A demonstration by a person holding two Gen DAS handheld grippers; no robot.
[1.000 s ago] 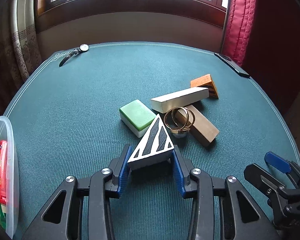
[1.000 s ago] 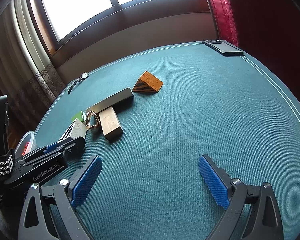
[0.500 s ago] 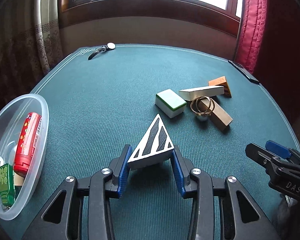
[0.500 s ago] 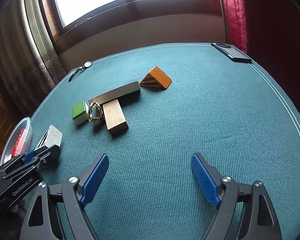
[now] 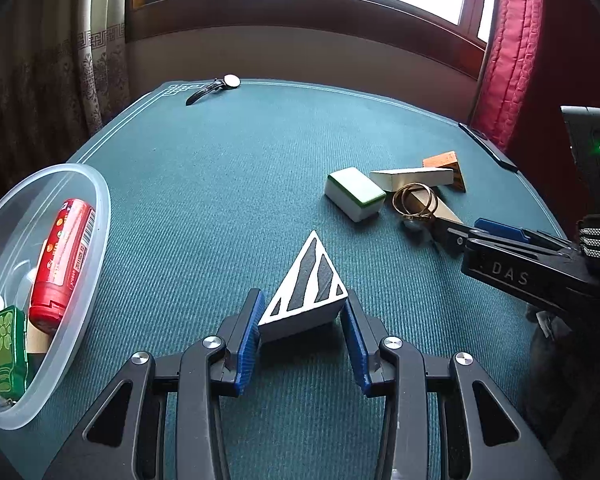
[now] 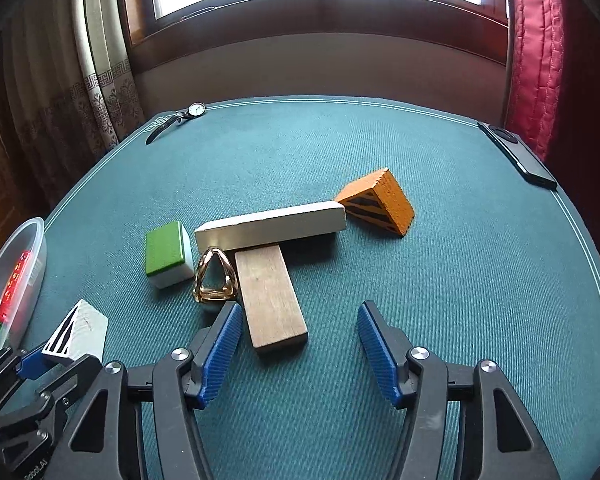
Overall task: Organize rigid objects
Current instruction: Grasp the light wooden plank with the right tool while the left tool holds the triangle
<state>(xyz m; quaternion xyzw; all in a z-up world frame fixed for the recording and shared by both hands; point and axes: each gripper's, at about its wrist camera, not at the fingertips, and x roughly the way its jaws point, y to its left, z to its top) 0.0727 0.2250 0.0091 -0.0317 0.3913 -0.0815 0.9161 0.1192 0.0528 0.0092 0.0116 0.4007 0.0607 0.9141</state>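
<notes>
The left claw (image 5: 302, 330) is squeezing a white wedge with black stripes (image 5: 305, 290) between its two blue pads, holding it by its flat sides so it cannot slip out. Off to this claw's left sits a clear plastic tub (image 5: 100, 216) with a red tube (image 5: 62, 260) and a green tag (image 5: 6, 346) already inside, so my guess is the wedge is headed there too (the tub looks like the home for sorted things). The right claw (image 6: 298, 346) is wide open and holds nothing. The near end of a brown wood block (image 6: 270, 296) lies right between its pads, which makes me think this claw is lined up to pick that block next. Just left of the block, close to the claw's left pad, is a bunch of gold rings (image 6: 214, 278), so a grab could bump them. A bit farther out is a green-topped tile (image 6: 168, 252), and a long white bar (image 6: 272, 222) rests across the far end of the brown block. Beyond the bar, an orange wedge (image 6: 380, 202) touches its tip. Far across the green bench (image 6: 480, 280), a watch (image 6: 180, 118) lies at the left edge and a dark phone (image 6: 518, 156) at the right edge.
</notes>
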